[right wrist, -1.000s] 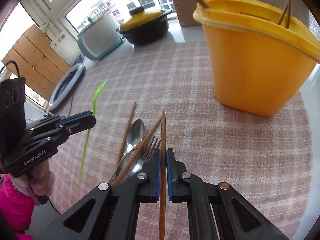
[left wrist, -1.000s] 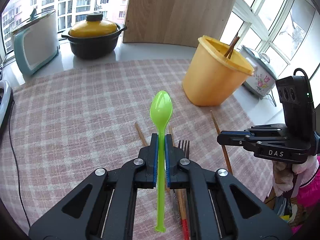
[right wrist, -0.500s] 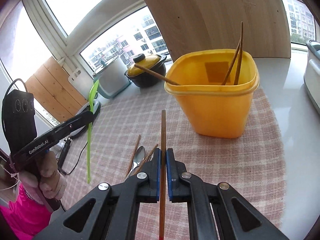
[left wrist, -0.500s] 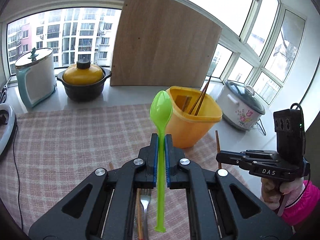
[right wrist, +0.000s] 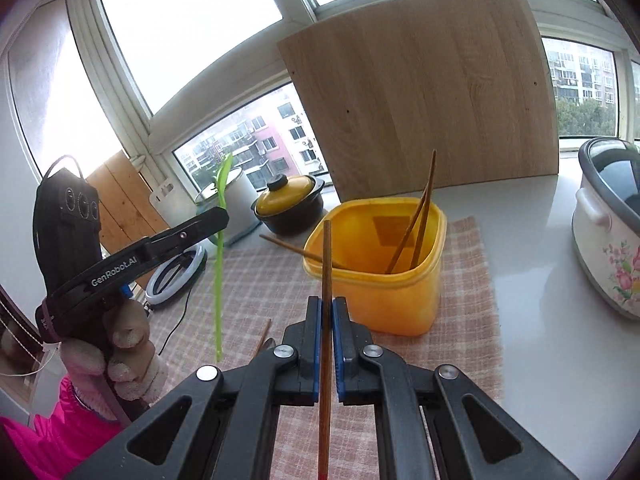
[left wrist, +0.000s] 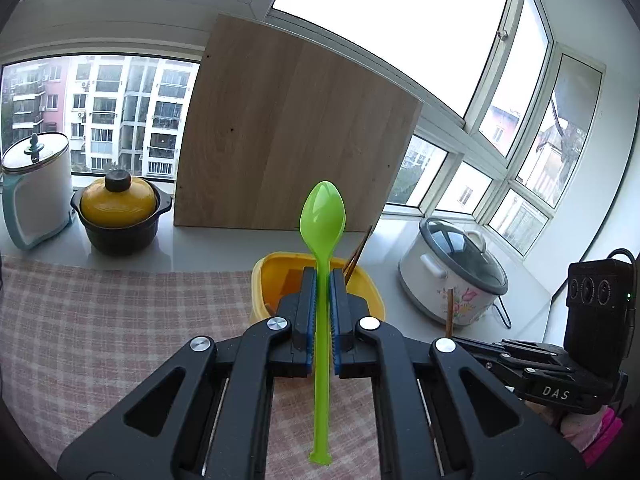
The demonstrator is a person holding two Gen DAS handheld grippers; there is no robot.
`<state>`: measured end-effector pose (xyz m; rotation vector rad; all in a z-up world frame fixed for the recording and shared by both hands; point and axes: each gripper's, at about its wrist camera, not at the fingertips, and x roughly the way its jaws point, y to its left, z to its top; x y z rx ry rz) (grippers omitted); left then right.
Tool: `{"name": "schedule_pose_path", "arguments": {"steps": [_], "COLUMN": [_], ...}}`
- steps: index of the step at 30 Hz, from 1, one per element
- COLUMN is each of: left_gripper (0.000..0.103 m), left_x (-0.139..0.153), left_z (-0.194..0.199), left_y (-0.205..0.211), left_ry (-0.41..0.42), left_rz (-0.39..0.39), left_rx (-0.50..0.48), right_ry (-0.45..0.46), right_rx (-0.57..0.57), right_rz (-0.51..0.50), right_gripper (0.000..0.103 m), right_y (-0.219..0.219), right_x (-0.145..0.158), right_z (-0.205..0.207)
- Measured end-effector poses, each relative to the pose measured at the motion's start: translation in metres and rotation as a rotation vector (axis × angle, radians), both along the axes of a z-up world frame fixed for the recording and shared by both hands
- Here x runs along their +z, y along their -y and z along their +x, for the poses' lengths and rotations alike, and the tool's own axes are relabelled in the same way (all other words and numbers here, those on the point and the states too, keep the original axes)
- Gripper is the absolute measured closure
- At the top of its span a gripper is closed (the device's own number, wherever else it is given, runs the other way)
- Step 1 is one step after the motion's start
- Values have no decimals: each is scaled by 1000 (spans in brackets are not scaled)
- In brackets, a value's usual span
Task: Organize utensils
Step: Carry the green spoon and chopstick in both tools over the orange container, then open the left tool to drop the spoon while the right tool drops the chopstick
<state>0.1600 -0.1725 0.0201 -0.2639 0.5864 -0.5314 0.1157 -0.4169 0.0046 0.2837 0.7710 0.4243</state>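
I am holding a green spoon [left wrist: 322, 216] in my left claw [left wrist: 322, 280], the pads clamped on its handle, bowl pointing forward and up past the tips. My right claw [right wrist: 327, 308] is pinching a chopstick [right wrist: 327, 248] the same way, its long axis running straight ahead along the fingers.

What matters now is the yellow bin [right wrist: 400, 292] sitting on the checked cloth [right wrist: 256, 280] on the surface. Seen from my left claw, the bin [left wrist: 272, 280] is lying directly ahead and below, its opening partly hidden behind my fingertips, so the spoon's bowl is riding above the far rim. Seen from my right claw, the bin is sitting ahead and a little to the right, with the chopstick's tip reaching about level with its near-left rim.

Three chopsticks are already in the bin, two leaning upright and one slanting out over the left edge. I am judging the left claw better lined up; both utensils are lying too flat and need tipping steeper to slide in.
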Motion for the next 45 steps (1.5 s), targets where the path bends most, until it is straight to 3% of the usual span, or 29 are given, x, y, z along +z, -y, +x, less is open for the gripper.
{"name": "schedule_pose_path", "arguments": {"steps": [7, 23, 32, 45], "left_gripper": [99, 99, 99, 99], "left_x": [7, 2, -8, -21], "left_z": [28, 77, 83, 91], "left_y": [21, 58, 68, 74], "left_ry": [23, 35, 65, 53], "left_rz": [-33, 32, 55, 68], "left_rx": [60, 187, 277, 299], "right_ry": [64, 236, 288, 269], "right_rx": [-7, -51, -99, -144], "right_rz": [10, -39, -94, -31], "right_gripper": [100, 100, 100, 100], "right_y": [14, 16, 7, 12], "right_x": [24, 70, 65, 52], "right_z": [14, 83, 112, 135]}}
